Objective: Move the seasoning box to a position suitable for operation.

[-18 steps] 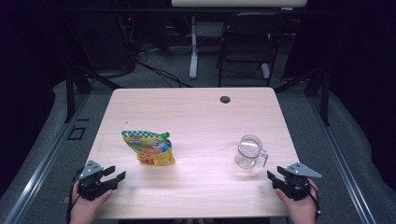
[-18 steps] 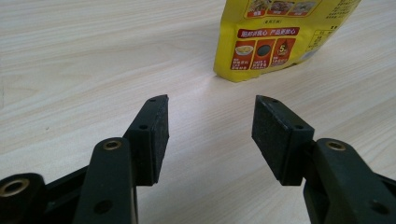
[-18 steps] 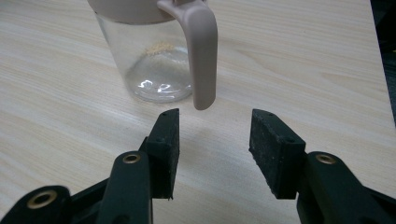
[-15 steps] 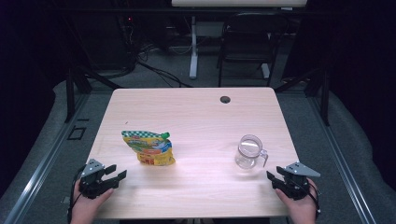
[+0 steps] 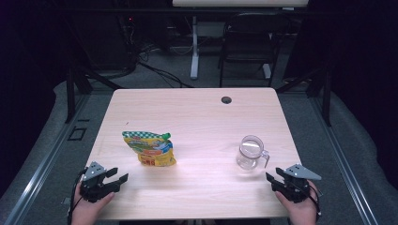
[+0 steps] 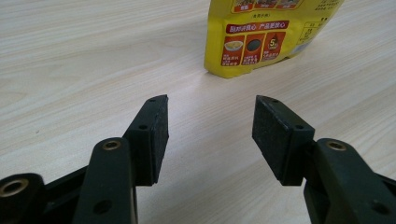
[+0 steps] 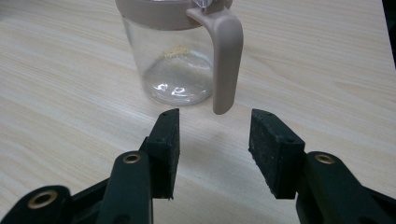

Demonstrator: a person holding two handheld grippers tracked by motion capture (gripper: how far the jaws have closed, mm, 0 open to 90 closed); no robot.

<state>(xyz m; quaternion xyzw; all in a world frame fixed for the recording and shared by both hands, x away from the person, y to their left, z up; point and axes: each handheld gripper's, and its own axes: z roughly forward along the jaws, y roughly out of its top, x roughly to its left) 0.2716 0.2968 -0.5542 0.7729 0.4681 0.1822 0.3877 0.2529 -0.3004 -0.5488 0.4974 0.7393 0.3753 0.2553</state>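
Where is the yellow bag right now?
In the high view the yellow bag sits on the table's left half, just ahead of the left tool, with the clear jug off to its right.

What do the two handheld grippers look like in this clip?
Both are black. The left gripper and right gripper each carry a grey three-cornered plate on top and trail a dark cable. Their flat jaws have textured pads and brass-coloured pivot rivets. No sleeves show.
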